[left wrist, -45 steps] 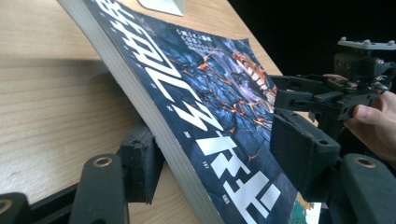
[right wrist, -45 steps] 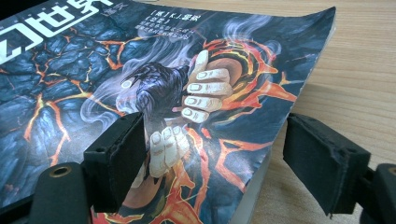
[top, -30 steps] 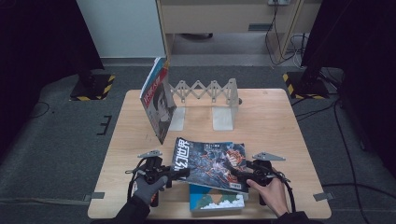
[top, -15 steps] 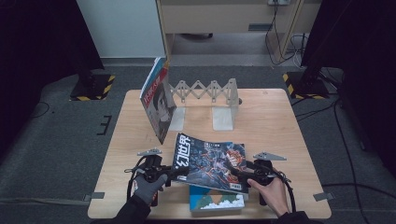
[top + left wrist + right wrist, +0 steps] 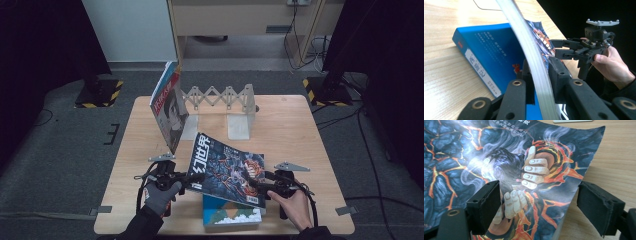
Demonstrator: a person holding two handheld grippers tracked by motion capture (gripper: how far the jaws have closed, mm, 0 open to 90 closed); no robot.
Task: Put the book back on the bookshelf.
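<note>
Magazine [image 5: 226, 170] is pinched at its left edge by the left gripper [image 5: 186, 181], whose jaws have just been closing and now squeeze the pages between them. That edge is lifted up off the table [image 5: 300, 125]. The right gripper [image 5: 257, 184] sits at the magazine's right edge with its jaws wide open, one over the cover and one out beside the edge, not pressing. Under the magazine, at the near side, lies a blue book [image 5: 227, 212]. Far off, another magazine [image 5: 169, 107] leans by a grey rack [image 5: 222, 100].
</note>
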